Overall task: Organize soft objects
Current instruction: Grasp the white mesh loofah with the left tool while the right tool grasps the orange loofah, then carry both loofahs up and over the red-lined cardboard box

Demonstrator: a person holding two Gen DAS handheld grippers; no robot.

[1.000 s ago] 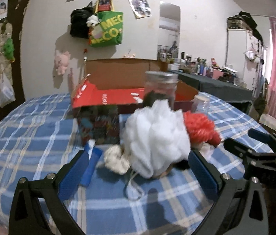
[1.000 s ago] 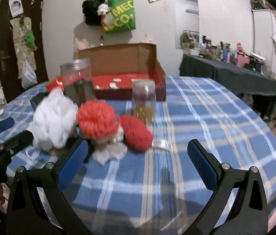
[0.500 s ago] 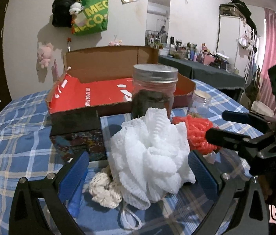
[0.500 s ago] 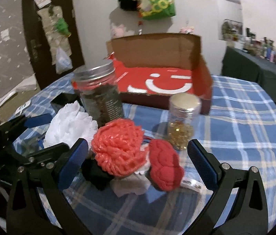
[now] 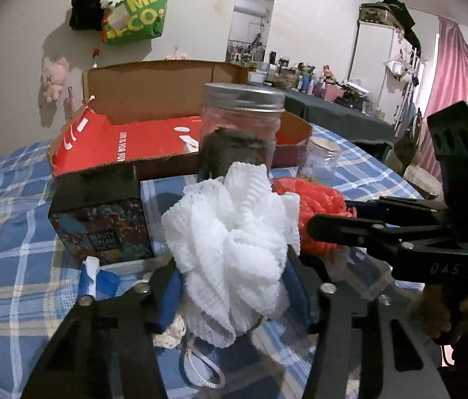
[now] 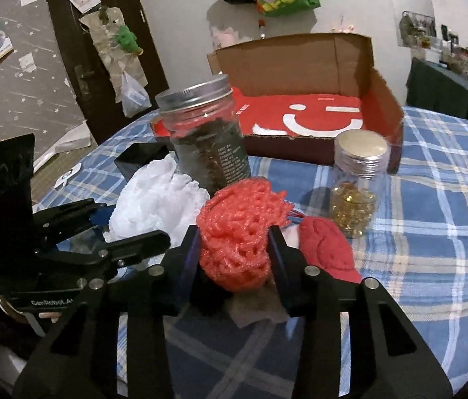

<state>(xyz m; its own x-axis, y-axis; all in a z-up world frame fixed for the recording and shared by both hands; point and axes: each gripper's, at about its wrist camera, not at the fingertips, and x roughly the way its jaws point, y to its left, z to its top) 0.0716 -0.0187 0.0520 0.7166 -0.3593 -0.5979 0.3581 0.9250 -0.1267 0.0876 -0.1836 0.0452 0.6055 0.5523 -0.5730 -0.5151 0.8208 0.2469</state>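
A white mesh bath pouf (image 5: pixel 230 232) sits on the blue plaid tablecloth, and my left gripper (image 5: pixel 230 276) is closing on it, its blue pads pressing both sides. Beside it lies an orange mesh pouf (image 6: pixel 237 232). My right gripper (image 6: pixel 234 242) is closing on that one and squeezes it between its pads. A red knitted pad (image 6: pixel 327 249) rests just right of the orange pouf. A cream crochet piece (image 5: pixel 171 332) lies under the white pouf. Each gripper shows in the other's view: the left gripper (image 6: pixel 134 222) and the right gripper (image 5: pixel 328 216).
Behind the poufs stand a tall jar with a metal lid (image 6: pixel 207 133) and a small jar of gold bits (image 6: pixel 357 179). An open cardboard box with a red floor (image 6: pixel 380 99) lies farther back. A black cream box (image 5: pixel 101 226) and a blue tube (image 5: pixel 94 279) sit to the left.
Both grippers have moved in toward the poufs and their jaws have gone from wide open to closed against them, left on the white one, right on the orange one.
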